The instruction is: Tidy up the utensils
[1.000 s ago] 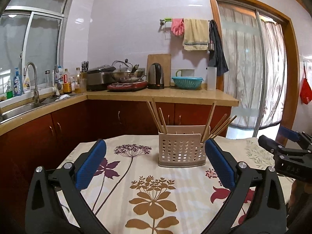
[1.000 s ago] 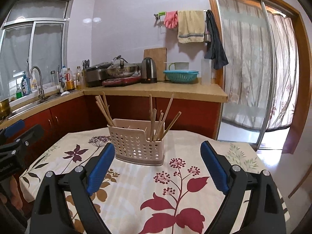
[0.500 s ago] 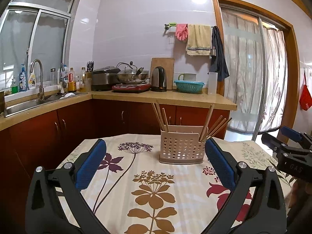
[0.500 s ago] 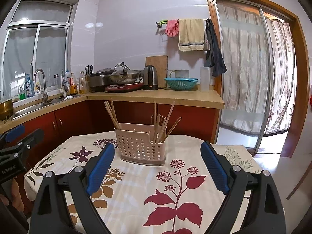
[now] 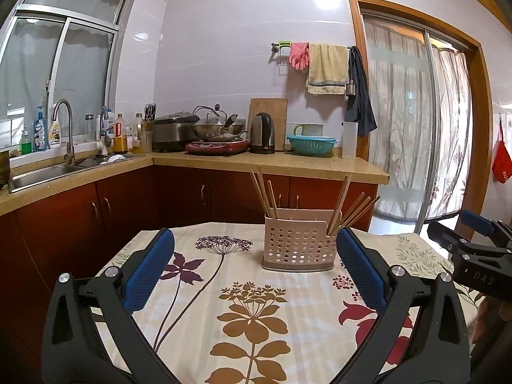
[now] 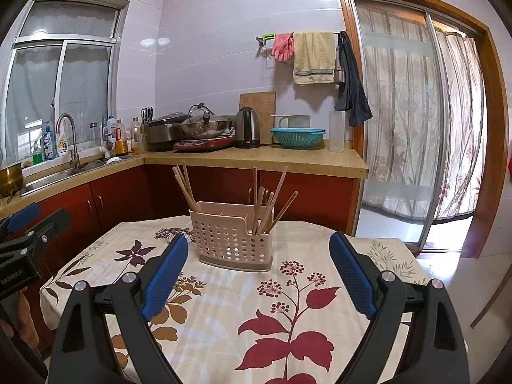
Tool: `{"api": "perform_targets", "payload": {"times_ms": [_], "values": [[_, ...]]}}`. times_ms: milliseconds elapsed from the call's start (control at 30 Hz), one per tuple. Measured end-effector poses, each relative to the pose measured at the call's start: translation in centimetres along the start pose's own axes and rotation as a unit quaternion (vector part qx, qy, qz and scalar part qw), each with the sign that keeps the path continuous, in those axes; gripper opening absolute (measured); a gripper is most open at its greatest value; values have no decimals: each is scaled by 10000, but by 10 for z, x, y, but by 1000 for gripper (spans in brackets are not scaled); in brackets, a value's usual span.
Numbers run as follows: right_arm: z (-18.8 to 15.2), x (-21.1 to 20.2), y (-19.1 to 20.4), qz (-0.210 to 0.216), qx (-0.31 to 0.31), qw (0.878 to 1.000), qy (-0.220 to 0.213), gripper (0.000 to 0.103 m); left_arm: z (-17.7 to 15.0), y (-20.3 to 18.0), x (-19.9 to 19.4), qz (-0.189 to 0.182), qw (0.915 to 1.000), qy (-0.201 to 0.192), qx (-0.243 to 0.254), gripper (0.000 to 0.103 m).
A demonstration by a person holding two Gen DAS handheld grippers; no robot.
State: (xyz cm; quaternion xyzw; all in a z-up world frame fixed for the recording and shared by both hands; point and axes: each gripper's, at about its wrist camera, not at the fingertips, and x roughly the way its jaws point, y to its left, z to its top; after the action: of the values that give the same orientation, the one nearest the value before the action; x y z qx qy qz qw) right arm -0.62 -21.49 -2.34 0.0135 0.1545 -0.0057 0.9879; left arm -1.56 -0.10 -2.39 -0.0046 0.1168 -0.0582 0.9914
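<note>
Left wrist view: the left gripper hangs spread wide, textured blue pads empty, over the floral tablecloth; ahead stands a perforated beige plastic utensil holder bristling with slim wooden chopsticks. Right wrist view: the right gripper gapes too, holder centred just beyond it.

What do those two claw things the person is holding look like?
Both match. The left gripper and right gripper have glossy black plastic arms that fork wide, with silver bolts at the joints and long fingers padded in dimpled blue rubber. White lettering, partly hidden, marks each black body. No cables or sleeves show.
</note>
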Motion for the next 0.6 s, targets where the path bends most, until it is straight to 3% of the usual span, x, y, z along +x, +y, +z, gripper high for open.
{"api": "perform_targets", "payload": {"times_ms": [600], "values": [[0, 0, 0, -7, 11, 10000, -4, 87, 5, -1, -5, 17, 10000, -18, 15, 99]]}}
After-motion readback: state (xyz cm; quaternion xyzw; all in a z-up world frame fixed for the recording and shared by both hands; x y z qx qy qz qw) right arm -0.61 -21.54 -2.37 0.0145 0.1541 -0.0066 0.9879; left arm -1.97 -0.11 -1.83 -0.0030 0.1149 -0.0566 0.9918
